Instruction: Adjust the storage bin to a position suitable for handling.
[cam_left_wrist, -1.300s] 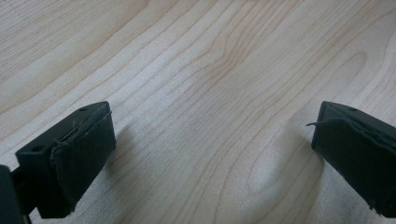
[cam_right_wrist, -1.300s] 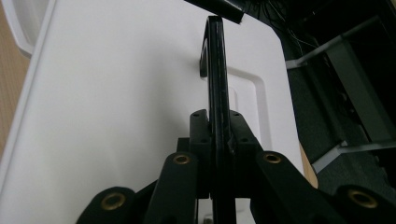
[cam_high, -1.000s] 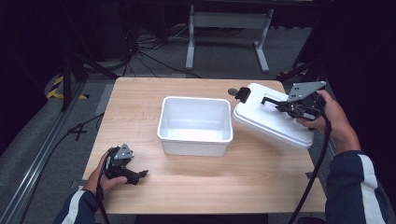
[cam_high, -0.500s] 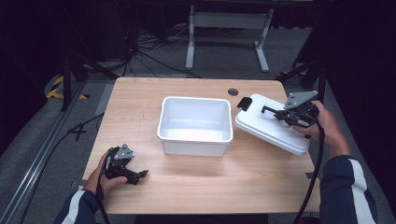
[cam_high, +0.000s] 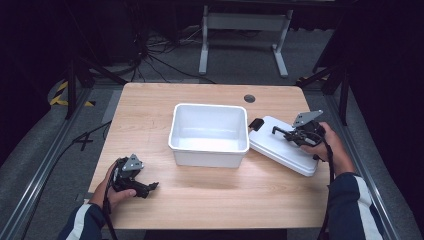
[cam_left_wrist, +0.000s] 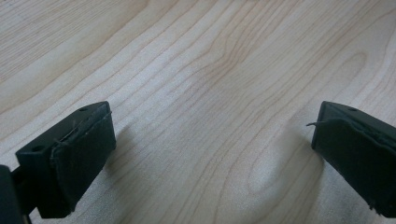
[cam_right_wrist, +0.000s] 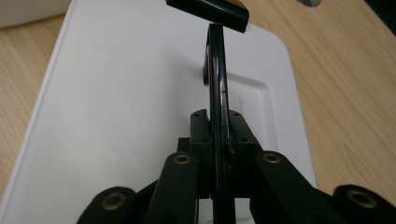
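A white plastic bin (cam_high: 207, 156) stands in the middle of the wooden table (cam_high: 150, 115), with nothing inside that I can see. Just right of it lies its flat white lid (cam_high: 282, 150), close to the bin's right wall. My right gripper (cam_high: 281, 132) is above the lid, shut on the lid's thin black handle (cam_right_wrist: 215, 70), which runs up between the jaws; the lid (cam_right_wrist: 121, 93) spreads out beneath. At the front left my left gripper (cam_high: 148, 187) rests low over the bare wood, and in the left gripper view it (cam_left_wrist: 210, 144) is open with nothing between its pads (cam_left_wrist: 79, 149).
A round cable hole (cam_high: 249, 98) sits in the table behind the bin. A metal stand (cam_high: 242, 22) and loose cables (cam_high: 150, 50) are on the floor beyond the far edge. Bare wood lies in front of the bin.
My right gripper has brought the lid nearer to the person and down, to beside the bin. The left gripper has stayed where it was.
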